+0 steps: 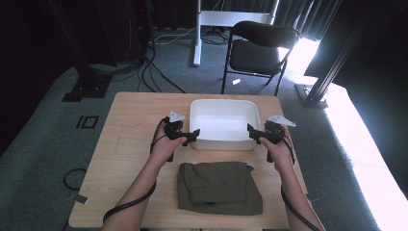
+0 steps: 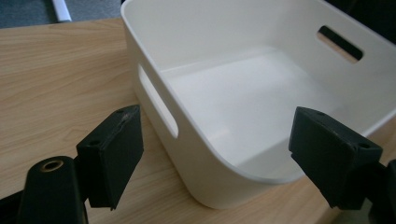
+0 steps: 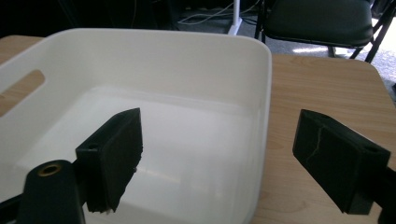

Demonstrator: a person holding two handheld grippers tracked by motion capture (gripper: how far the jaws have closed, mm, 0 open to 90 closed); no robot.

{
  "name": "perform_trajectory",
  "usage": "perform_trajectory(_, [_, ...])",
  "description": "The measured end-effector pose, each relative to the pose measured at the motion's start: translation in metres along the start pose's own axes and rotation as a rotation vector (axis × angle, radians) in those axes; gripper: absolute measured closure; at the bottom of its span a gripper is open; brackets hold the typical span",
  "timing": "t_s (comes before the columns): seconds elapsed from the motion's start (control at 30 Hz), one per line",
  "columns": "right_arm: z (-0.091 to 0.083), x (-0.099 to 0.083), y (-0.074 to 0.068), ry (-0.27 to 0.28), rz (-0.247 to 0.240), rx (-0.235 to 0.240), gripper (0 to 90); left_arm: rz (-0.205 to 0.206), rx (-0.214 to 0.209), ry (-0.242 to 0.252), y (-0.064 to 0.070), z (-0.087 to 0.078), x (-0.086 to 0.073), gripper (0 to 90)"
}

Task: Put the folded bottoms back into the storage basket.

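Observation:
An empty white plastic bin (image 1: 223,107) with a handle slot in each short wall stands on the wooden table (image 1: 130,125), past its middle. In front of it lies a folded olive-green garment (image 1: 219,187). My left gripper (image 1: 192,135) is open at the bin's near left corner. In the left gripper view, the left gripper (image 2: 217,121) has its jaws on either side of the bin (image 2: 154,56) wall. My right gripper (image 1: 253,134) is open at the near right corner. In the right gripper view, the right gripper (image 3: 219,121) straddles the bin's (image 3: 187,39) right wall. Neither holds anything.
A black folding chair (image 1: 260,48) and a white stand post (image 1: 197,33) are on the carpet beyond the table. Cables run across the floor at the back left. A black frame post (image 1: 332,67) rises at the right.

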State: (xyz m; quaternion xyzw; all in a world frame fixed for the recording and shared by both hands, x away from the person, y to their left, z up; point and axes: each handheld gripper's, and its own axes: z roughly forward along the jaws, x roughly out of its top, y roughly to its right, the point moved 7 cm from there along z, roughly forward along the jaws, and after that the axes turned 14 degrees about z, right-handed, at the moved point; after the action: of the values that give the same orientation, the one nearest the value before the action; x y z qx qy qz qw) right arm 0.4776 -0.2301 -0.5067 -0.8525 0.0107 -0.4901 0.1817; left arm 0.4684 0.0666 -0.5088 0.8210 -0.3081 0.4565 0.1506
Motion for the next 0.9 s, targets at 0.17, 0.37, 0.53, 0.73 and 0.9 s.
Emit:
perform_trajectory(0.17, [-0.007,0.003,-0.007,0.001,-0.019,0.005,15.7,-0.002,0.001,0.014,0.002,-0.010,0.005,19.4])
perform_trajectory(0.37, [-0.018,0.006,-0.014,0.013,-0.015,0.032,15.7,0.010,-0.005,0.023,0.007,-0.020,0.009,19.2])
perform_trajectory(0.53, [-0.029,0.004,-0.019,0.015,-0.025,0.051,15.7,0.019,-0.009,0.023,0.010,-0.029,0.010,17.7])
perform_trajectory(0.73, [-0.043,0.001,-0.024,0.026,-0.046,0.073,15.6,0.044,-0.022,0.018,0.018,-0.041,0.007,17.6])
perform_trajectory(0.9, [-0.054,-0.005,-0.026,0.023,-0.068,0.083,14.0,0.046,-0.042,0.021,0.026,-0.048,-0.002,16.0])
